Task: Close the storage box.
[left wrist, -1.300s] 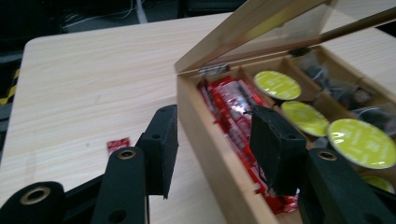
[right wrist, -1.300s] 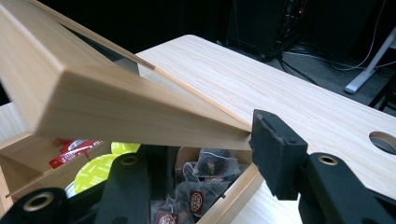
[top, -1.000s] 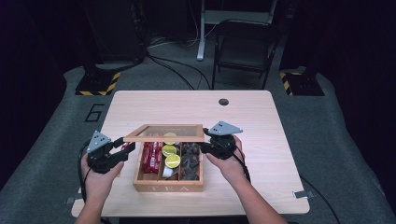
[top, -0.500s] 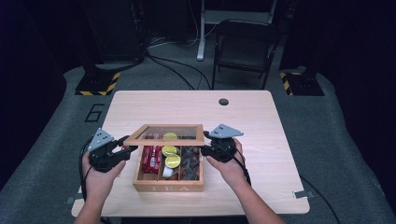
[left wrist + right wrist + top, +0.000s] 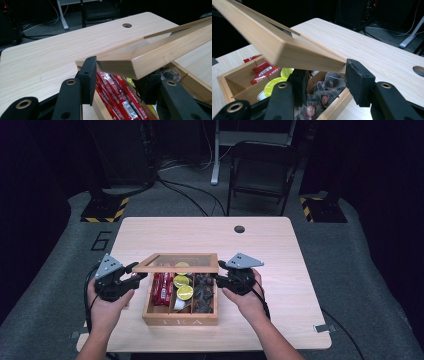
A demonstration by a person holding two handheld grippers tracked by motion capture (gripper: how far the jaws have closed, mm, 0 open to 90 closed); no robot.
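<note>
A wooden tea box [image 5: 180, 321] stands at the near middle of the table. Its glass-paned lid [image 5: 176, 262] is held raised, tilting up above the box. My left gripper [image 5: 139, 271] is at the lid's left front corner [image 5: 140, 62]. One pad [image 5: 88, 72] lies against the lid's end and the other sits under its front edge. These jaws have just been closing with the corner between them. My right gripper [image 5: 218, 279] grips the right front corner [image 5: 294, 53], with one pad [image 5: 357, 77] pressed on its end. Inside lie red packets [image 5: 117, 97], yellow round capsules [image 5: 184, 292] and dark tea bags [image 5: 322, 97].
The light wooden table [image 5: 280, 260] has a round cable hole [image 5: 239, 229] near its far edge. A folding chair [image 5: 260, 170] and stands with cables sit on the dark floor beyond. Bare tabletop lies behind and to both sides of the box.
The left gripper has edged slightly up and in at the lid's left corner. The lid, the box and the right gripper look much as before.
</note>
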